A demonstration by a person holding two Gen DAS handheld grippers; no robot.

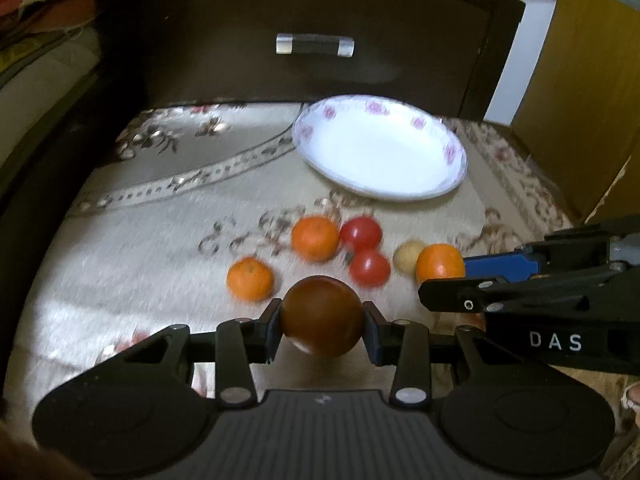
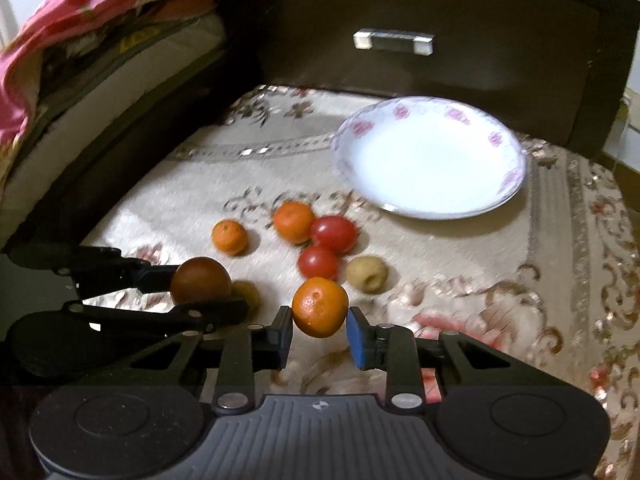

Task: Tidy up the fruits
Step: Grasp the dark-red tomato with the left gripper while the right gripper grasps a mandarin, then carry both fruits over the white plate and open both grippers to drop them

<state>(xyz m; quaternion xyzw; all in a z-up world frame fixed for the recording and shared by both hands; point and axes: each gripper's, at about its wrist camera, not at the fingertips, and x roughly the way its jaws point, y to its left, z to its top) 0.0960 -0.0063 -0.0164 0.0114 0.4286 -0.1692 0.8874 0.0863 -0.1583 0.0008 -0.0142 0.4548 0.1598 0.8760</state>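
Your two wrist cameras sit low and close, both facing the dark drawer front [image 1: 304,32]; both share the plate [image 2: 430,200] and the loose fruit.

The white plate [image 2: 430,156] lay bare, with open cloth [image 2: 460,264] before it. A bunch of oranges and tomatoes [image 2: 320,240] sat in the way. The dark drawer [image 2: 400,20] blocked behind.

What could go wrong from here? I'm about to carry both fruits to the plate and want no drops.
1. The right tool holds the orange tangerine only at its lower sides, with a gap at one pad; it may slip out.
2. The left tool pinches a smooth round brown fruit that could roll free.
3. Both tools sit close together, so heading to the flower-rimmed white plate may make them collide.
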